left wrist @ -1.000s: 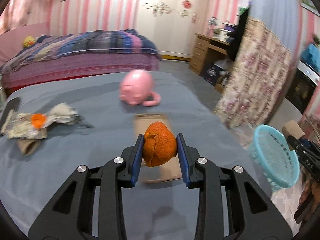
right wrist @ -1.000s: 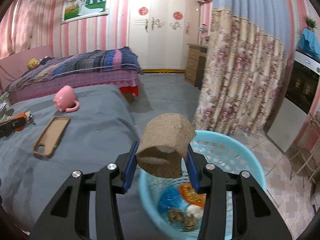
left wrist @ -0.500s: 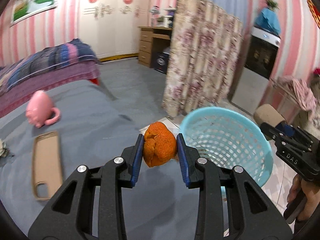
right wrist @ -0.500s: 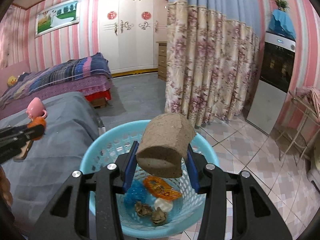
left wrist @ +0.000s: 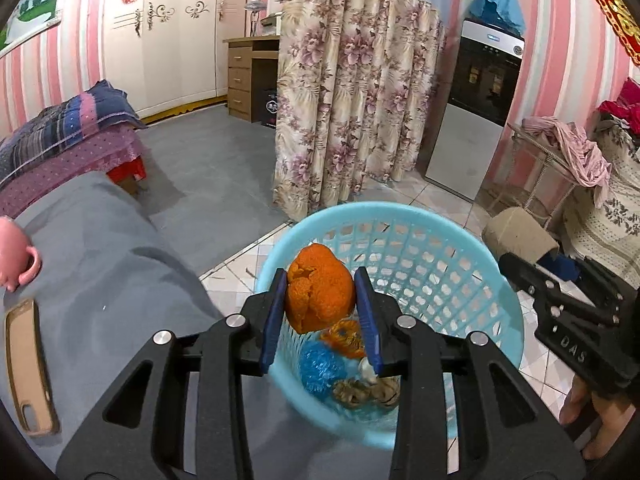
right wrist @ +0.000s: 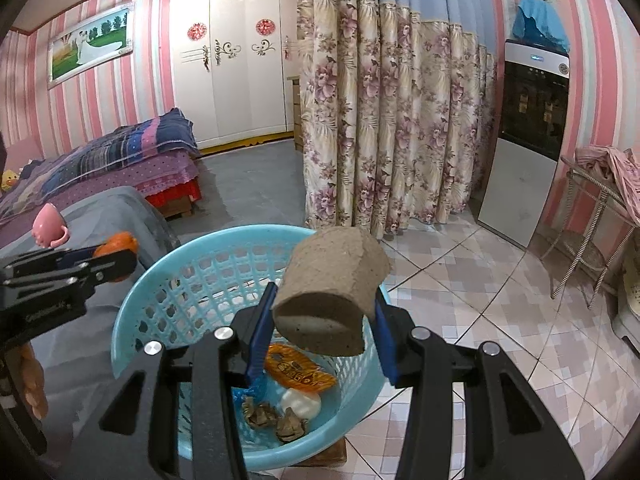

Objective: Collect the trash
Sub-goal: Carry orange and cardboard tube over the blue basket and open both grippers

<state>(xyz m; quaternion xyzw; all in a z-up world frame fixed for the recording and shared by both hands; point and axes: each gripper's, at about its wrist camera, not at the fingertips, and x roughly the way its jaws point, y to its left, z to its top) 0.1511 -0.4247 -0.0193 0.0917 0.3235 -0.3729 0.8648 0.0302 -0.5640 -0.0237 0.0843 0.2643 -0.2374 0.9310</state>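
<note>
My left gripper (left wrist: 320, 278) is shut on a piece of orange peel (left wrist: 316, 304) and holds it above the near rim of a light blue plastic basket (left wrist: 460, 264). My right gripper (right wrist: 325, 296) is shut on a brown cardboard tube (right wrist: 332, 280) over the same basket (right wrist: 188, 276). Inside the basket lie an orange wrapper (right wrist: 300, 372), a blue wrapper (left wrist: 320, 364), a white lump and crumpled brown scraps (right wrist: 272, 420). The right gripper with its tube (left wrist: 516, 232) shows at the right of the left wrist view. The left gripper with the peel (right wrist: 118, 246) shows at the left of the right wrist view.
The basket stands by the corner of a grey-covered bed (left wrist: 100, 272), which carries a pink mug (left wrist: 16, 256) and a tan phone case (left wrist: 28, 364). Beyond are a floral curtain (left wrist: 352, 100), a water dispenser (left wrist: 480, 100), a wire rack with clothes (right wrist: 600, 208) and tiled floor (right wrist: 480, 300).
Both grippers have swung to the right, from over the bed to over the blue basket, still gripping the peel and the tube. The basket now fills the middle of both views.
</note>
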